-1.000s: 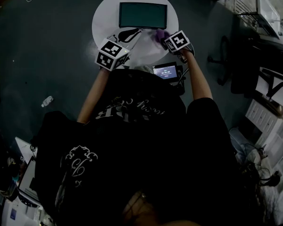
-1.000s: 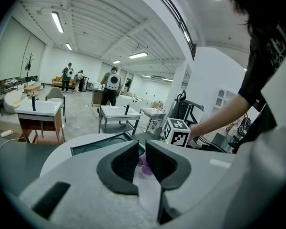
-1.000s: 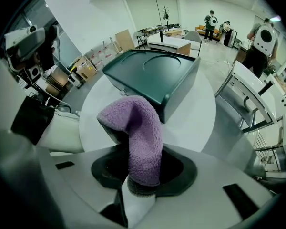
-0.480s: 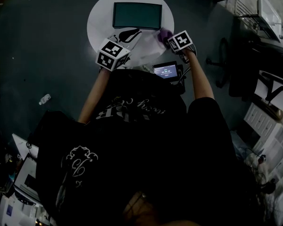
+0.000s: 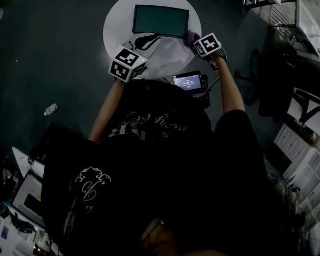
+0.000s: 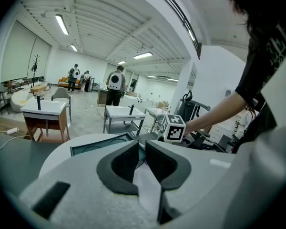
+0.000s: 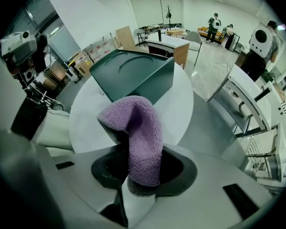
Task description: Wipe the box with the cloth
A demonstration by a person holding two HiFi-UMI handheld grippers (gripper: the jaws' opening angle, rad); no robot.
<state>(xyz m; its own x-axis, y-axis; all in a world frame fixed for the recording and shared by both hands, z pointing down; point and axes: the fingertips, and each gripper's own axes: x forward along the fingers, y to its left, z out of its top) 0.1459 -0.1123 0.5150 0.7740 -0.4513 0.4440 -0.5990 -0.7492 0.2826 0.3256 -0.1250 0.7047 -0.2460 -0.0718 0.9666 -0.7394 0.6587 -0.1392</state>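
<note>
A dark green box (image 5: 161,20) lies on the far part of a round white table (image 5: 117,21). My right gripper (image 5: 194,40) is shut on a purple cloth (image 5: 191,36) just beside the box's near right corner. In the right gripper view the cloth (image 7: 138,128) drapes up out of the right gripper (image 7: 136,149) and the box (image 7: 133,78) stands close ahead. My left gripper (image 5: 148,37) hovers at the box's near edge, its jaws nearly together with nothing between them. The left gripper (image 6: 142,147) points at the box (image 6: 97,144).
A small device with a lit screen (image 5: 188,81) hangs at the person's waist by the table's near edge. An office chair (image 5: 256,63) and shelves (image 5: 304,143) stand to the right. A bottle (image 5: 50,109) lies on the dark floor at left.
The right gripper with the cloth has shifted a little to the right, from under the box's front edge to its right corner. The left gripper has hardly moved.
</note>
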